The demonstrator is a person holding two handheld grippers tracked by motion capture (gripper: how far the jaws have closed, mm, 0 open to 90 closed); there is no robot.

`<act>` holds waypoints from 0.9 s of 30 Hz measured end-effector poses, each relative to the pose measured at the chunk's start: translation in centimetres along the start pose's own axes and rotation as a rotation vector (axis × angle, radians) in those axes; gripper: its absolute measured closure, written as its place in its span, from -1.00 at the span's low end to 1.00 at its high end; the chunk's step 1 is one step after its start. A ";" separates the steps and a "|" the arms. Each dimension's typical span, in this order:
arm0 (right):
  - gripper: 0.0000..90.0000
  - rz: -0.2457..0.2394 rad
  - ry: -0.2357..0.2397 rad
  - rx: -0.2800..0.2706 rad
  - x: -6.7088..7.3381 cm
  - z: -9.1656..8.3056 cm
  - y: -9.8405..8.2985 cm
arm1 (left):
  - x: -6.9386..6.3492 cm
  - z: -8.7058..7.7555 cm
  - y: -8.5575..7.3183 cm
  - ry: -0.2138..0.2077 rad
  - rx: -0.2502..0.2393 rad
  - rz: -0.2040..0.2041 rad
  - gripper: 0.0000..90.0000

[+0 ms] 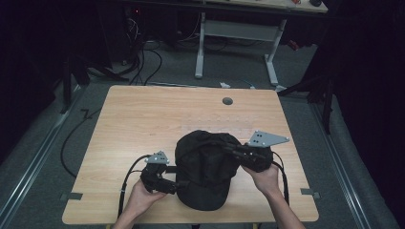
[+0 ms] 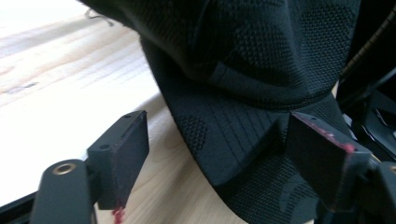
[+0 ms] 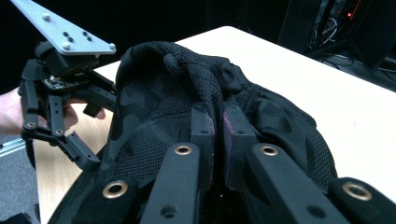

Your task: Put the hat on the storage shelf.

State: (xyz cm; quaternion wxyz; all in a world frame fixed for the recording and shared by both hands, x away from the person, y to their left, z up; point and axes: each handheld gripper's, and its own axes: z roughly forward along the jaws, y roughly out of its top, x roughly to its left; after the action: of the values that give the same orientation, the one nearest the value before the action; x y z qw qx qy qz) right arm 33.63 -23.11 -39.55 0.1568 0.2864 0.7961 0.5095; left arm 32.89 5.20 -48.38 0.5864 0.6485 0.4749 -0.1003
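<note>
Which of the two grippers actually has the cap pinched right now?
The right gripper: its jaws are shut on a fold of the black cap. The left gripper stands open around the brim, pads apart.

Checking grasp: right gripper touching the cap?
Touching. The right gripper view shows the right gripper with jaws pinched on a fold of the black cap.

A black cap (image 1: 206,168) is lying near the tabletop's (image 1: 143,119) near edge, the left gripper (image 1: 175,186) and right gripper (image 1: 228,149) flanking it.
</note>
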 end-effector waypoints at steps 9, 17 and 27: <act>0.89 -0.016 -0.005 -0.023 -0.1 -0.7 -0.2 | -1.1 0.6 0.2 -0.048 0.038 0.019 -0.20; 0.88 -0.033 -0.018 -0.059 -0.2 -1.0 -0.2 | -1.4 -0.2 0.5 -0.081 0.032 0.003 0.18; 0.84 -0.062 -0.052 -0.062 -0.1 -1.2 -0.2 | -1.5 -0.8 1.0 -0.111 0.032 -0.038 0.53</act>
State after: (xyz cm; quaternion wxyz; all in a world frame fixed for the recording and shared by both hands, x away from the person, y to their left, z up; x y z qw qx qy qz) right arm 32.99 -24.10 -39.18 0.2019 0.2695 0.7841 0.5213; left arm 32.48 5.26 -46.46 0.5994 0.6420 0.4523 -0.1547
